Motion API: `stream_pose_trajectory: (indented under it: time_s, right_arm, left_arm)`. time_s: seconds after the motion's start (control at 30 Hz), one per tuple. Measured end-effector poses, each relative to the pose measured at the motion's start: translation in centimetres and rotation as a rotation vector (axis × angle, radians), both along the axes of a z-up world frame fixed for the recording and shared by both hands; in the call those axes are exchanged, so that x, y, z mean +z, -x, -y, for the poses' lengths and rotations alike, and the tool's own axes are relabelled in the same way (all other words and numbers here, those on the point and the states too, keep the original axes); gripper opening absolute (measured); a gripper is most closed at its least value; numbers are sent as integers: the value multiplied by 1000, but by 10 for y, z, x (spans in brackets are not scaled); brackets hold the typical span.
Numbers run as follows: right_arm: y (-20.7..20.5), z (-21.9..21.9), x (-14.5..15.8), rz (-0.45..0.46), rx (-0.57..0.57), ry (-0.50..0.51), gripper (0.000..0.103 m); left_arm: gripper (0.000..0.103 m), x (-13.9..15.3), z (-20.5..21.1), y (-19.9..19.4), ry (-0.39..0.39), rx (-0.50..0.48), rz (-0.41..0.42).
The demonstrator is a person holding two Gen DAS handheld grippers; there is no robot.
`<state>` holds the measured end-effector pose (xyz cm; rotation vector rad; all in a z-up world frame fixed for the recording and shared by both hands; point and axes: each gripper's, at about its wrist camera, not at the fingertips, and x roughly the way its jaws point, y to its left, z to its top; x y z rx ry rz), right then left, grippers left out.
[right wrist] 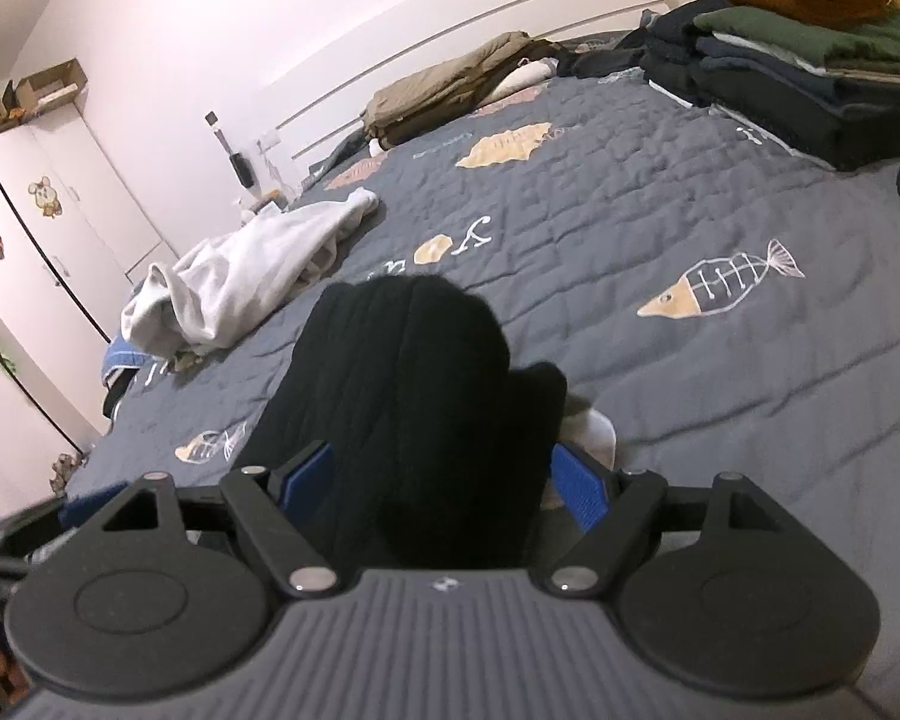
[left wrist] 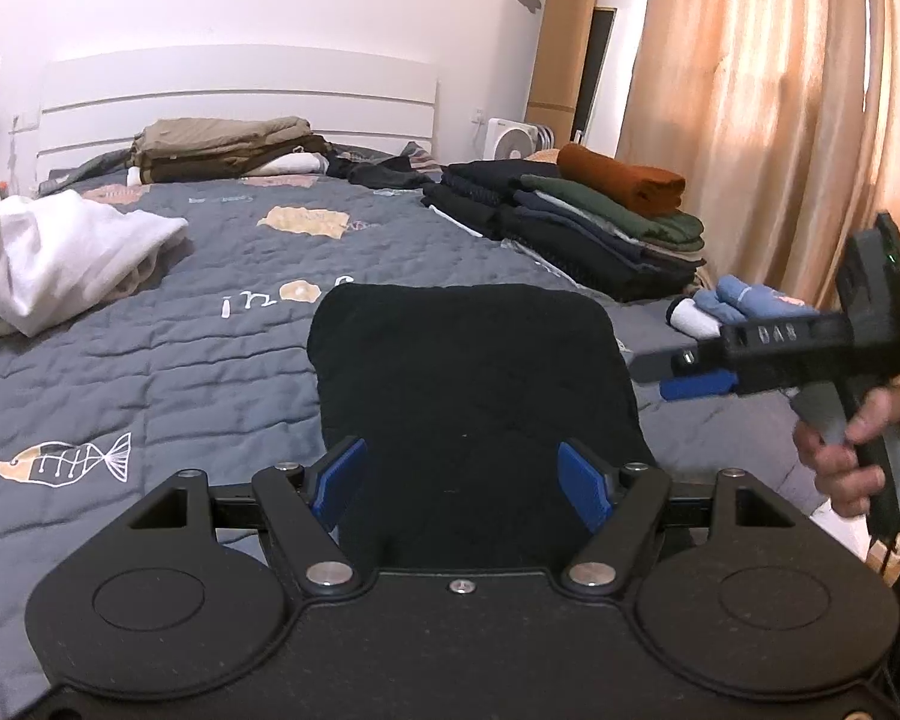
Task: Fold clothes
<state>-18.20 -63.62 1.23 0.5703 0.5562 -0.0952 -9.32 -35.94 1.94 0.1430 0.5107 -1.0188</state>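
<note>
- Two claws, one black garment: from my left wrist view, my left claw [left wrist: 462, 483] stands wide, its blue pads [left wrist: 341, 474] on either side of the near edge of the black garment [left wrist: 474, 372], with cloth between them but no pad pressing on it that I can see.
- Same view: the garment lies flat on the grey quilted bed [left wrist: 180, 360] as a rough rectangle, already folded down, I judge. My right claw [left wrist: 687, 372] comes in from the right, held in my hand [left wrist: 840, 456], just beside the garment's right edge; its jaws look apart, with nothing between them.
- Further back, a stack of folded clothes [left wrist: 576, 228] sits near the curtain, and a loose white garment [left wrist: 72, 252] lies at the left, well apart.
- From my right wrist view, the right claw [right wrist: 444, 480] is wide too, and the black garment [right wrist: 408, 384] fills the gap between its pads [right wrist: 582, 489]; whether they touch cloth I cannot tell, as the dark fabric hides the contact.
- My judgement: I am between folds, setting both claws at the edges.
- Next I must pinch an edge firmly on each side through all layers, then lift evenly and lay one half over the other, or carry the piece to the stack.
</note>
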Motion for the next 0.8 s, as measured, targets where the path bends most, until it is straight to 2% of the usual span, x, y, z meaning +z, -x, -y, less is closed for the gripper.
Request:
stream_pose_trajectory:
  time_s: [0.2,0.3,0.47,0.67,0.73,0.77,0.8]
  right_arm:
    - [-17,27,-4,15,-23,-109,79]
    - [-30,37,-12,-10,-11,-153,79]
    - [-58,44,-19,-64,34,-192,79]
    - [-73,35,-17,-63,87,-230,78]
    - [-77,30,-18,-71,92,-223,65]
    - [-77,30,-20,-72,86,-235,45]
    - [-78,30,-22,-72,79,-248,36]
  left_arm:
    - [71,-1,8,9,-20,42,3]
    - [71,0,11,14,-25,68,6]
    - [71,3,16,26,-11,104,7]
    - [71,2,17,44,-3,133,0]
    - [71,1,17,50,-6,141,-1]
    - [71,0,17,53,-9,148,1]
    - [72,0,16,56,-7,155,-1]
